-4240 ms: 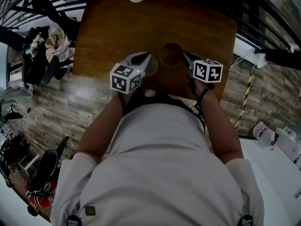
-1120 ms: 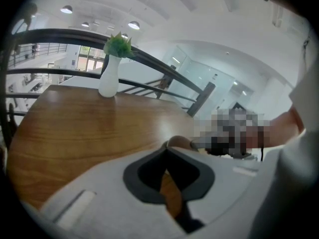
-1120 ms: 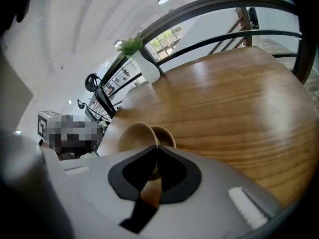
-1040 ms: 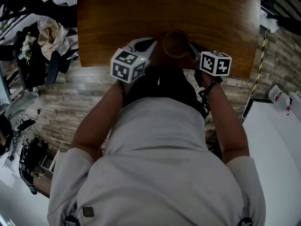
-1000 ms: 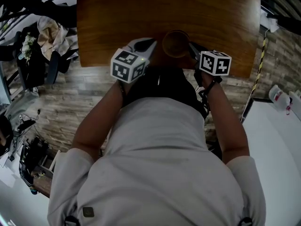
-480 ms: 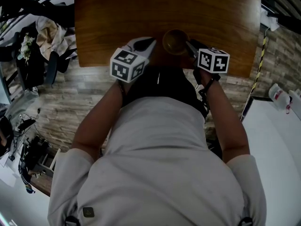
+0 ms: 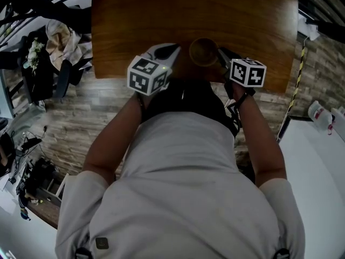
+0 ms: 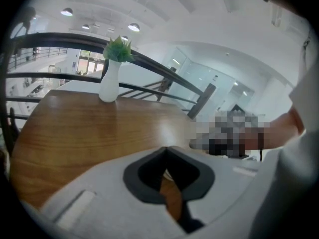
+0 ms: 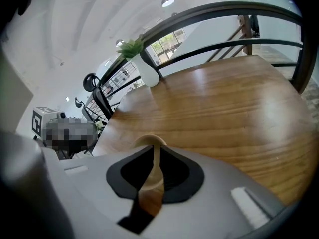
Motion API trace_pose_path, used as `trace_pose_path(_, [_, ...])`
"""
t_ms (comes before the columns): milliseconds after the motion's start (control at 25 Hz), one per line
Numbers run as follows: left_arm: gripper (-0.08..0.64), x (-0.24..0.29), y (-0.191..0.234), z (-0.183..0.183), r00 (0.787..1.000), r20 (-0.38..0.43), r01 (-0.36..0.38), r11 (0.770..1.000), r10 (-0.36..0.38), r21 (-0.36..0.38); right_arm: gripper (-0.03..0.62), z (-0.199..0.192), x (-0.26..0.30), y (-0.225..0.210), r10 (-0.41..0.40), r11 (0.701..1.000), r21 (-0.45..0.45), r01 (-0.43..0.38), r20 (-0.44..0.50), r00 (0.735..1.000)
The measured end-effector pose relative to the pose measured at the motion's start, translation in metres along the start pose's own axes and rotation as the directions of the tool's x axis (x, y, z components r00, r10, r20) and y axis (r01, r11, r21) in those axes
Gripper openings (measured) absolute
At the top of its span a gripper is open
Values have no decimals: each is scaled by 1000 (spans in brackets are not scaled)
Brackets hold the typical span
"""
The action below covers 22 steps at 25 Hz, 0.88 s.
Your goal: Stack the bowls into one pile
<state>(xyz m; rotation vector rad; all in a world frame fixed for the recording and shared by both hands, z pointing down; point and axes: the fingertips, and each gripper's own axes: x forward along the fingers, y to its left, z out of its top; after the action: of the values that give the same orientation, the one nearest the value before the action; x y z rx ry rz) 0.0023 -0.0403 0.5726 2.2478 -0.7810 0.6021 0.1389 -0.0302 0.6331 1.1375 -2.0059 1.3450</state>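
A brown wooden bowl [image 7: 202, 52] sits near the front edge of the wooden table [image 7: 161, 15]; whether other bowls lie inside it I cannot tell. My right gripper [image 7: 220, 54] is at the bowl's right side, shut on its rim. In the right gripper view the thin pale bowl rim [image 9: 149, 139] stands clamped between the closed jaws of the right gripper [image 9: 153, 151]. My left gripper [image 7: 173, 52] lies just left of the bowl. In the left gripper view, the left gripper [image 8: 167, 151] has its jaws together, and only table wood shows through the gap.
A white vase with a green plant [image 8: 110, 76] stands at the table's far edge, and the vase [image 9: 147, 69] also shows in the right gripper view. A dark railing [image 9: 224, 9] runs behind the table. Chairs and clutter [image 7: 54, 53] stand on the floor to the left.
Since 4.2 s ago the bowl and both grippers sit closer to the table's front edge. Over the last second only the camera view has shifted slightly; the right gripper's hold on the rim is unchanged.
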Motion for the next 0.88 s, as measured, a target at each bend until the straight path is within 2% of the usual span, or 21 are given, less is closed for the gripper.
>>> trace_pose_path(160, [5,-13,-1,13,1000,23,-3,1000,2,22,8,9,-9,12,3,1000,-19,-2,34,999])
trace_pose_path(360, [5,-32,-6,27,999,45,-2,999,0,43,8,17,-19,32,30,999,-26,-28,55,998])
trace_pose_path(600, [5,-54,-15,34,997,72,10,997,-16,77,8,17,-33,52,23,999,-45,-19,84,996])
trace_pose_path(880, [5,-85,-33,38,993,109,33,991,-48,133,8,22,-63,85,24,998,-65,-13,173,985])
